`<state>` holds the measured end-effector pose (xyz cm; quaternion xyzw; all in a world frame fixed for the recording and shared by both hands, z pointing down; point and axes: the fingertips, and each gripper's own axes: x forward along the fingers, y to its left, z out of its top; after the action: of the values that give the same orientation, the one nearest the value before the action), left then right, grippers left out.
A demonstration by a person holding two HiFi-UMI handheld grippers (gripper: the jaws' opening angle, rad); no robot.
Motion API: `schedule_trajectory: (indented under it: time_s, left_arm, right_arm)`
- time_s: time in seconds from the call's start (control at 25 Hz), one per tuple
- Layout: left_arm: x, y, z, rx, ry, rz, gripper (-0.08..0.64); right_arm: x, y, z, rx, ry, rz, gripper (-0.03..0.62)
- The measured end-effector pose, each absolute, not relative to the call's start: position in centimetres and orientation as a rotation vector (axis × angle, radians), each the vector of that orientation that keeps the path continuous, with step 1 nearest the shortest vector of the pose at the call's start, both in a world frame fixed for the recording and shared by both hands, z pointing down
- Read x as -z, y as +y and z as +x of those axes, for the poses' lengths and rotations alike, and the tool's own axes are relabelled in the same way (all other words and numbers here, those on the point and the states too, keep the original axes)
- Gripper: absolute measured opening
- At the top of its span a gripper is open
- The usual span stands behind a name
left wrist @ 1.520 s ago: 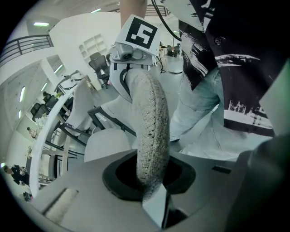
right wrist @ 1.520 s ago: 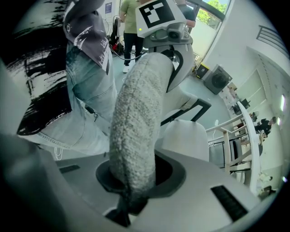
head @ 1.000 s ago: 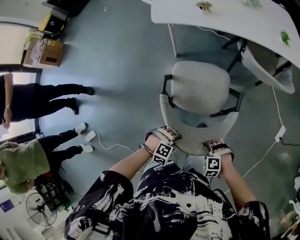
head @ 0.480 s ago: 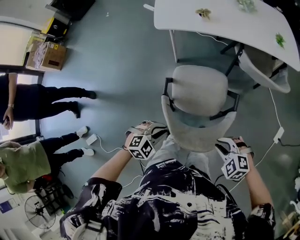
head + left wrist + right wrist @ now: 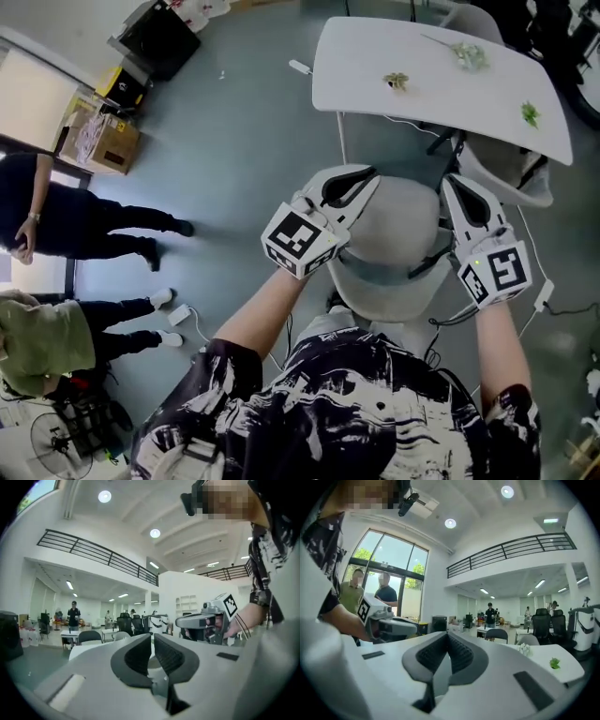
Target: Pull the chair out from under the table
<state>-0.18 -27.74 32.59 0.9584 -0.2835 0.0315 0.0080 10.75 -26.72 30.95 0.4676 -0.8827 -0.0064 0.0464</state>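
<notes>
Task thing: chair (image 5: 394, 230) stands on the grey floor between the person and the white table (image 5: 441, 89). Its backrest (image 5: 375, 286) faces the person.
Chair vs table: the seat looks clear of the tabletop's near edge. The far rim of the seat is partly behind the claws, so I can't confirm the last bit.
Left gripper (image 5: 153, 641): held level, high over the chair's left side, touching nothing. Its jaws have just been closing and now sit nearly pressed together with only a thin slit, nothing between them.
Right gripper (image 5: 447, 638): held level over the chair's right side. Its jaws have just been closing and the pads are now pressed flat together, empty.
Contact: neither claw is on the chair.
Stage (judgement): the pull looks essentially done, and the hands are off the work.
Doing it well: before calling it finished, look down past the claws and check that the seat is free of the table edge.
If more pull is needed: spread both claws and take the backrest's top rim at its left and right ends, evenly. Draw it straight back toward the body so the chair does not swivel.
Watch: the person's own legs stand just behind the backrest, so step back first. A white power block (image 5: 178, 314) with its cable lies on the floor to the left.
Also present: a second chair (image 5: 511, 183) is tucked under the table's right end. Bystanders (image 5: 94, 220) stand well apart on the left.
</notes>
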Motion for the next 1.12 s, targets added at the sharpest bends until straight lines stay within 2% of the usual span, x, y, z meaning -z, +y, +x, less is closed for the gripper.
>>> schedule_trajectory:
  time_s: [0.2,0.6,1.12]
  left_arm:
    - [-28.7,-28.4,1.4,-0.106,-0.935,3.011,0.006]
    - [-27.3,-28.4,2.4,-0.007,-1.016,3.008,0.005]
    - [-27.5,-29.8,0.8,-0.063,-1.114,2.975,0.005]
  right_arm:
    - [-27.5,-27.0,9.5,0.180,-2.646,1.461,0.003]
    - [-27.0,-27.8,11.8,0.033,-2.629,1.610,0.002]
    - [-26.6,-27.6,12.2,0.048,-2.604,1.641,0.002]
